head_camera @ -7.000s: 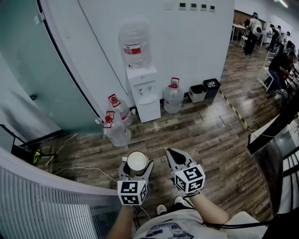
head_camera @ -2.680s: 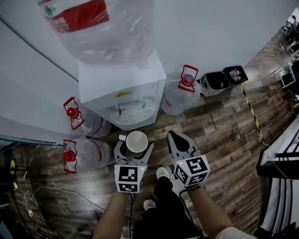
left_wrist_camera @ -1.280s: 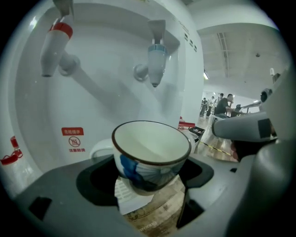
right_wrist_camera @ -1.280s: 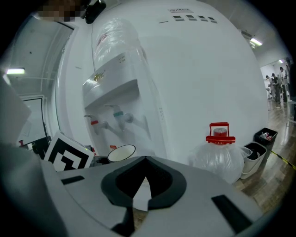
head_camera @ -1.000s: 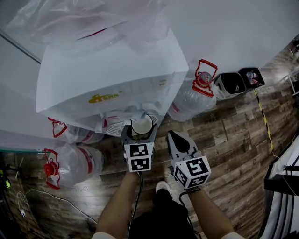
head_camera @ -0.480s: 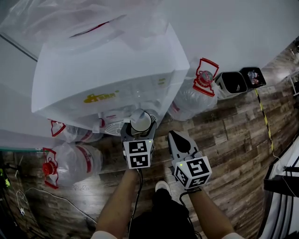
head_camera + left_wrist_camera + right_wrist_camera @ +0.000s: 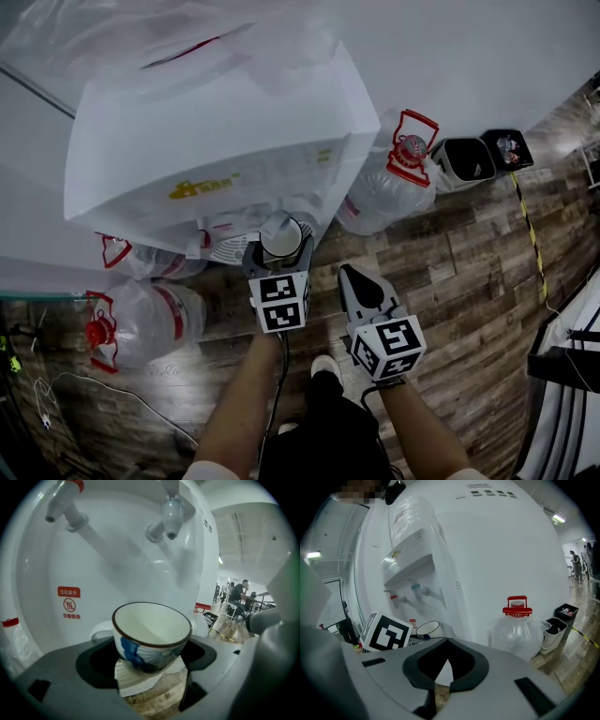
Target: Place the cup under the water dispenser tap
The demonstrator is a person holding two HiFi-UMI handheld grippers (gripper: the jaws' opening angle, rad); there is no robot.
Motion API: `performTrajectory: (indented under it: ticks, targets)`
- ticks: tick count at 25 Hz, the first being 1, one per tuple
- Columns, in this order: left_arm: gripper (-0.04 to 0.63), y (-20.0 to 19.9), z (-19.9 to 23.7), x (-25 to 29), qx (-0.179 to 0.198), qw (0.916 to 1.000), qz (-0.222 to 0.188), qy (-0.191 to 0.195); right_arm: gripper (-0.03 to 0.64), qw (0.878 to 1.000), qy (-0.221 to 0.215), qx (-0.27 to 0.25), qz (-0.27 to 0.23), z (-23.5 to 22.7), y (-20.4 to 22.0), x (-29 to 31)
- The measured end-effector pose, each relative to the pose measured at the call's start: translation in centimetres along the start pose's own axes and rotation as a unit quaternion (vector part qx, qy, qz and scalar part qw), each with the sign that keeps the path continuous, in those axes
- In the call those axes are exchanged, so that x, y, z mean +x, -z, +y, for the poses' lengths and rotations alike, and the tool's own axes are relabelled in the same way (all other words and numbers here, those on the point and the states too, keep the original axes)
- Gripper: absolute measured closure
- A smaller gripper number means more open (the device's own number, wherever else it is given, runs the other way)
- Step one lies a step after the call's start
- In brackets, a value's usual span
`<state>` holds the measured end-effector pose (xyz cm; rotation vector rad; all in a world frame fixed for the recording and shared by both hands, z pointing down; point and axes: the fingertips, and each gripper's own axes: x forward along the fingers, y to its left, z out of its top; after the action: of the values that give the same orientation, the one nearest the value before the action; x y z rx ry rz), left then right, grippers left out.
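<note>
My left gripper (image 7: 278, 251) (image 7: 152, 660) is shut on a white cup (image 7: 151, 636) (image 7: 280, 239) with a brown rim and blue pattern. The cup is upright and empty, held inside the recess of the white water dispenser (image 7: 216, 150) (image 7: 117, 559). In the left gripper view the grey-blue tap (image 7: 169, 515) hangs above and slightly right of the cup, and the red-topped tap (image 7: 63, 501) is at upper left. My right gripper (image 7: 361, 289) (image 7: 440, 670) is shut with nothing in it, held right of the left one, clear of the dispenser. The cup (image 7: 427, 628) also shows in the right gripper view.
Spare water bottles with red caps stand beside the dispenser: one on the right (image 7: 394, 183) (image 7: 518, 630), two on the left (image 7: 131, 323). Two small bins (image 7: 469, 159) sit by the wall at right. A cable (image 7: 112, 403) lies on the wood floor. People sit far off (image 7: 236, 595).
I have walked up to the dispenser carrying the cup. In the last second the left gripper pushed the cup a little further in under the taps. The right gripper stayed shut.
</note>
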<state>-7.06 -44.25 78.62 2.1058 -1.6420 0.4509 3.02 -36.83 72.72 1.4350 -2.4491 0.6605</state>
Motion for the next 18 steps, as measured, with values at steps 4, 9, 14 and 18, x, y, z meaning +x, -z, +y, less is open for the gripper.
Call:
performTrajectory:
  ticks: [4, 9, 14, 18]
  targets:
    - [0.167, 0.3, 0.3, -0.1, -0.011, 0.9999, 0.012, -0.004, 0.595, 1.000, -0.001, 0.003, 0.010, 0.6, 0.3, -0.6]
    - [0.166, 0.3, 0.3, -0.2, -0.014, 0.9996, 0.021, -0.012, 0.595, 1.000, -0.006, 0.005, 0.016, 1.2, 0.4, -0.8]
    - [0.151, 0.3, 0.3, -0.2, -0.013, 0.9993, 0.024, -0.024, 0.595, 1.000, -0.011, 0.006, 0.017, 1.4, 0.2, -1.0]
    - [0.150, 0.4, 0.3, -0.2, -0.001, 0.9988, 0.029, -0.038, 0.597, 1.000, -0.009, 0.011, 0.019, 1.0, 0.1, -1.1]
